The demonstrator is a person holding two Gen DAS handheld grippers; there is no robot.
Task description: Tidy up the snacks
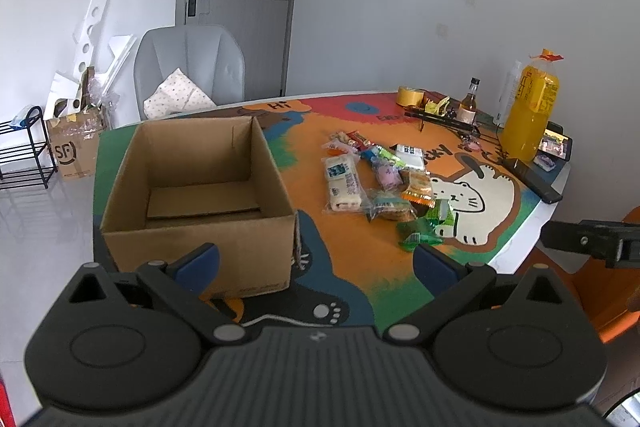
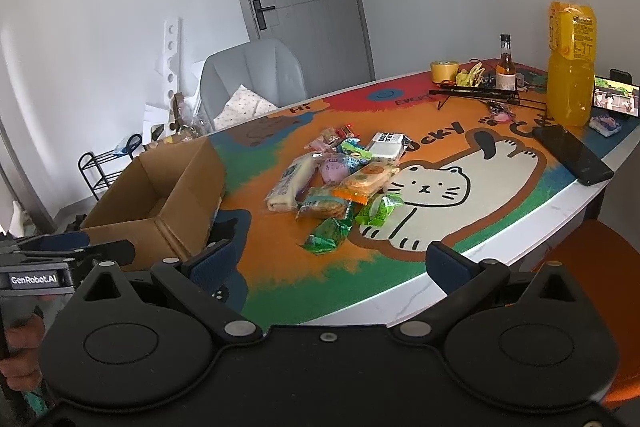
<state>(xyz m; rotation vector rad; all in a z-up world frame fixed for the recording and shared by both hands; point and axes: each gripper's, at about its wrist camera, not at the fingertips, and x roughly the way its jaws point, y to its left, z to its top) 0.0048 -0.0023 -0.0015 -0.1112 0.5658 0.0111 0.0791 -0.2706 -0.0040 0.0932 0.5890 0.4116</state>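
No progress is recorded: the cardboard box (image 1: 196, 187) is found empty, all snacks (image 2: 340, 183) are left heaped mid-table (image 2: 400, 275) beside it, and both left gripper (image 1: 316, 261) and right gripper (image 2: 330, 261) are held spread, nothing grasped.

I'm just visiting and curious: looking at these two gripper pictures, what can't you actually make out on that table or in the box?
- Cardboard box floor: in the right wrist view, its near wall hides most of the inside.
- Snack pile: packet print is too small to read in either view, and lower packets are covered by upper ones.
- Phone screen: picture too small; cut by the edge.
- Right gripper in the left wrist view: cut off by the frame edge.
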